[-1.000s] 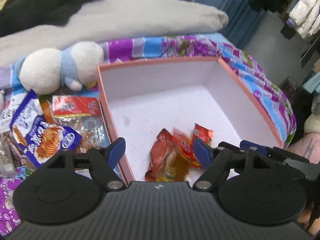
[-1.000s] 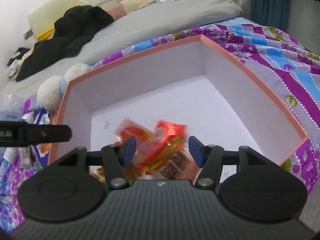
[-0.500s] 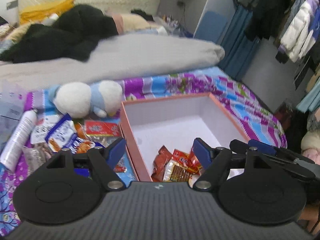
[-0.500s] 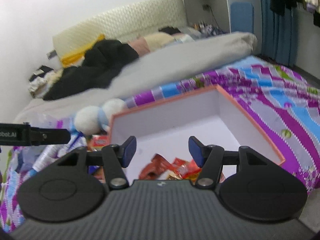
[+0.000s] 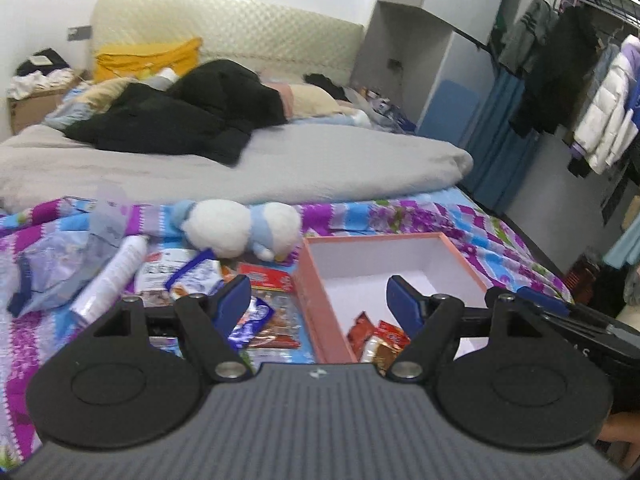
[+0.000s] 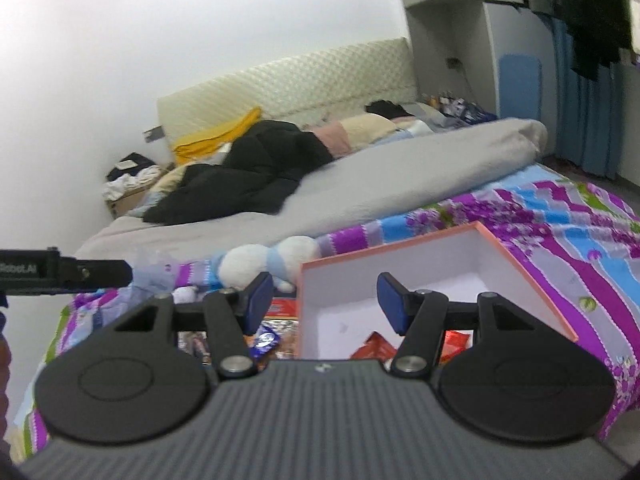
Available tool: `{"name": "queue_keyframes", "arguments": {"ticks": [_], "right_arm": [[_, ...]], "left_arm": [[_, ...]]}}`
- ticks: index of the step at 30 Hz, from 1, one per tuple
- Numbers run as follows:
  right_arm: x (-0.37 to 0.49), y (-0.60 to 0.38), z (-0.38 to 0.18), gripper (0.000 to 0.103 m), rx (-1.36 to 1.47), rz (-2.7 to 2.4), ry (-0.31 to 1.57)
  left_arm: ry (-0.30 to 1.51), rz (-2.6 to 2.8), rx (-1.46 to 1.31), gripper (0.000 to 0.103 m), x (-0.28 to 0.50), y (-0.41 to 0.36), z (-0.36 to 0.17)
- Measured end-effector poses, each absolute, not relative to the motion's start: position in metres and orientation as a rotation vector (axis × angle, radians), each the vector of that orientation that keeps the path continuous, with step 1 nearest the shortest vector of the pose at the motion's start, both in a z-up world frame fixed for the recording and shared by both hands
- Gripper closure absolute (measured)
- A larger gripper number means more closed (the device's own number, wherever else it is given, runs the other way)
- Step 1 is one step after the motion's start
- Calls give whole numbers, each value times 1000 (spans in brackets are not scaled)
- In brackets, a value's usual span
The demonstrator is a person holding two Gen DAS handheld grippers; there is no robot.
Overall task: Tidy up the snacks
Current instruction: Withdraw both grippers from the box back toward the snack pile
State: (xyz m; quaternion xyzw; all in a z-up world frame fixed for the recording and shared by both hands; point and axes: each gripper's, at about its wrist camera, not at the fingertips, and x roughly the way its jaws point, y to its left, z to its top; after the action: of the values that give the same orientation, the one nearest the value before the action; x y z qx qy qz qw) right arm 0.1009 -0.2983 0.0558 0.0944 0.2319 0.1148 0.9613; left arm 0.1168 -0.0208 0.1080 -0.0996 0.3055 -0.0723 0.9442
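A salmon-rimmed white box (image 5: 320,312) (image 6: 532,292) lies on the patterned bedspread, with red snack packets (image 5: 380,338) (image 6: 374,346) in its near corner. More snack bags (image 5: 192,276) (image 6: 266,338) lie loose to the box's left. My left gripper (image 5: 318,300) hangs high above the box's left wall, open, nothing between its blue pads. My right gripper (image 6: 324,300) is also raised over the box's left edge, open and empty. The right gripper's arm (image 5: 576,320) shows at the right of the left wrist view.
A white and blue plush toy (image 5: 240,226) (image 6: 260,262) lies behind the snacks. A white spray can (image 5: 110,278) and a crumpled plastic bag (image 5: 60,264) are at the left. A grey duvet (image 5: 240,168) and black clothing (image 5: 180,116) cover the bed beyond.
Both grippers have risen and pulled back from the box, so it looks smaller and the whole bed shows. The packets seen between the right gripper's fingers now lie in the box.
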Motion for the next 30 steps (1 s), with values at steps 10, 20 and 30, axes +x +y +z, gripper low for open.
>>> {"name": "queue_keyframes", "arguments": {"ticks": [10, 20, 30], "right_arm": [[74, -255, 56, 43, 157, 348, 458], [44, -227, 46, 43, 129, 398, 466], [9, -213, 20, 43, 135, 412, 472]], "left_arm": [[597, -57, -239, 24, 56, 25, 105], [601, -6, -262, 24, 12, 42, 85], [631, 34, -247, 24, -21, 35, 51]]}}
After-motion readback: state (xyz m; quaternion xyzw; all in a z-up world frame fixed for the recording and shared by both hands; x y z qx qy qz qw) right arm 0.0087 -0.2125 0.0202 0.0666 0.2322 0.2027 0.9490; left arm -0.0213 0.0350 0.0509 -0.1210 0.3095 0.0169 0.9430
